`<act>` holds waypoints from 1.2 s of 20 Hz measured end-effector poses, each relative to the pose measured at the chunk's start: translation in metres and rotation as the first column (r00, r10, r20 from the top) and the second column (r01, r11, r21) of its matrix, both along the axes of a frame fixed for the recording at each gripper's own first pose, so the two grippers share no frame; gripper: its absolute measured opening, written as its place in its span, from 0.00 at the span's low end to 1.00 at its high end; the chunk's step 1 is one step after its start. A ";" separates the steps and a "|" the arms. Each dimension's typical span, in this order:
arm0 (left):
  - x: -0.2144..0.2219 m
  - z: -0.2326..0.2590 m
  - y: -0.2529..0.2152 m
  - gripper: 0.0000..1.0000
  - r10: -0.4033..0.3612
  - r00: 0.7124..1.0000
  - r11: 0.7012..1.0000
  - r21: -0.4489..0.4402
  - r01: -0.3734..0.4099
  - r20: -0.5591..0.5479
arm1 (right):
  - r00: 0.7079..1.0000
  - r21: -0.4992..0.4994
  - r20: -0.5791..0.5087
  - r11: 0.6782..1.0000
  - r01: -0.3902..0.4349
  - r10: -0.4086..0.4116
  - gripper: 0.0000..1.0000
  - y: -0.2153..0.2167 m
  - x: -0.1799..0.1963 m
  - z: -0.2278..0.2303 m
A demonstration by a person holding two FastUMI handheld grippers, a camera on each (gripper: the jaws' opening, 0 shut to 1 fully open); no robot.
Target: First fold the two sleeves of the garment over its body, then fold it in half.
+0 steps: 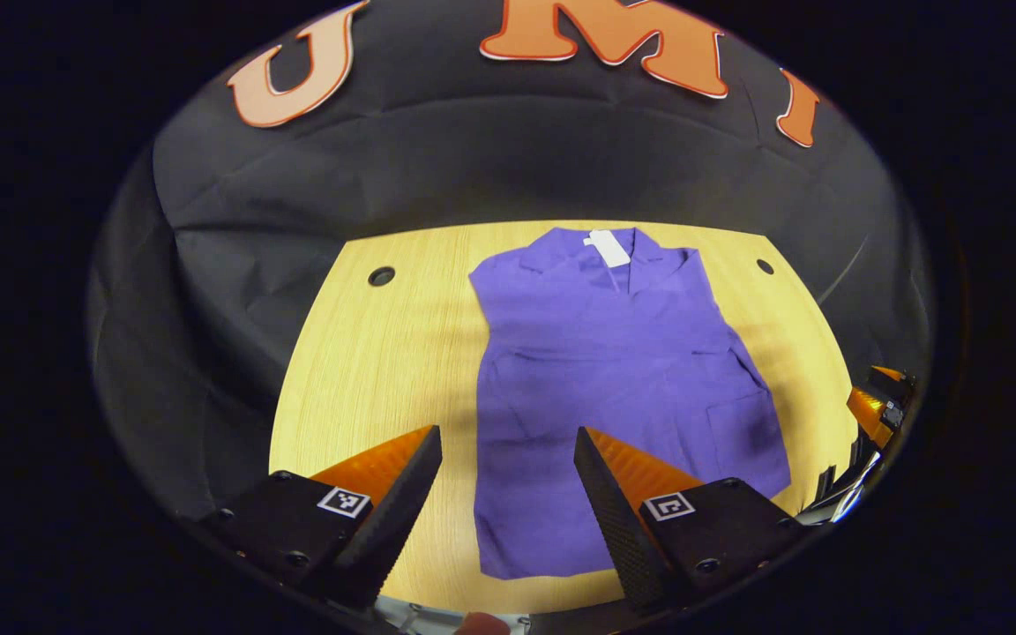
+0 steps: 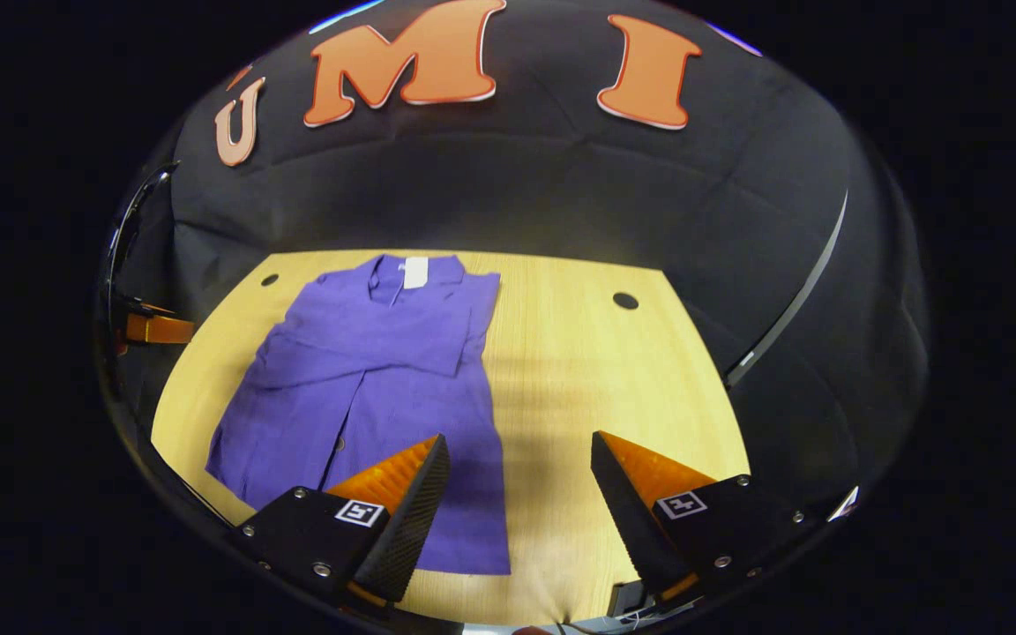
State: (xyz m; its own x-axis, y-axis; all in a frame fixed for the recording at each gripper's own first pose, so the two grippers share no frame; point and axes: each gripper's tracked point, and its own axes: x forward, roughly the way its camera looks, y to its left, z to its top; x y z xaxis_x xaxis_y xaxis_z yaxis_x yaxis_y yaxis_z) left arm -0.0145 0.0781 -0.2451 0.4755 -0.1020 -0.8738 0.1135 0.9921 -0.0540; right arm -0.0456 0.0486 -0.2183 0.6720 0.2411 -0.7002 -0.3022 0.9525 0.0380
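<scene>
**Purple garment flat on the worktop, both tongs wide and empty**

A purple collared cloth garment [image 1: 614, 388] lies flat on the pale wooden worktop [image 1: 384, 370], collar and white neck label [image 1: 607, 248] at the far side, hem toward the near edge. Both sleeves lie folded across its body; the body itself is at full length. The left tongs [image 1: 508, 459] hang spread wide above the hem, holding nothing. The right tongs [image 2: 517, 463] are likewise wide apart and empty, over the garment's near corner and the bare wood beside it. Two round holes [image 2: 624, 301] sit near the worktop's far corners.
</scene>
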 end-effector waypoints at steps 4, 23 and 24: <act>-0.033 -0.032 0.008 0.97 -0.003 0.999 1.000 0.010 0.003 -0.051 | 0.989 0.006 -0.145 1.000 -0.018 0.019 0.97 0.008 -0.024 -0.047; -0.159 -0.158 0.018 0.94 0.022 0.912 1.000 0.027 -0.013 -0.409 | 0.862 -0.089 -0.506 0.993 -0.083 0.027 0.97 0.004 -0.103 -0.155; -0.162 -0.161 0.019 0.94 0.029 0.905 1.000 0.021 -0.022 -0.425 | 0.857 -0.082 -0.515 0.993 -0.084 0.030 0.97 0.007 -0.104 -0.155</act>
State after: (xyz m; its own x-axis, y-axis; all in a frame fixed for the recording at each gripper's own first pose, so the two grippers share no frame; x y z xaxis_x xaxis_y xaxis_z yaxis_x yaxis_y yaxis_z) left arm -0.1761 0.0969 -0.4062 0.0604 -0.0797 -0.9950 0.0583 0.9954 -0.0762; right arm -0.1491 0.0559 -0.3736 0.1987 0.1804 -0.9633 -0.3198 0.9410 0.1103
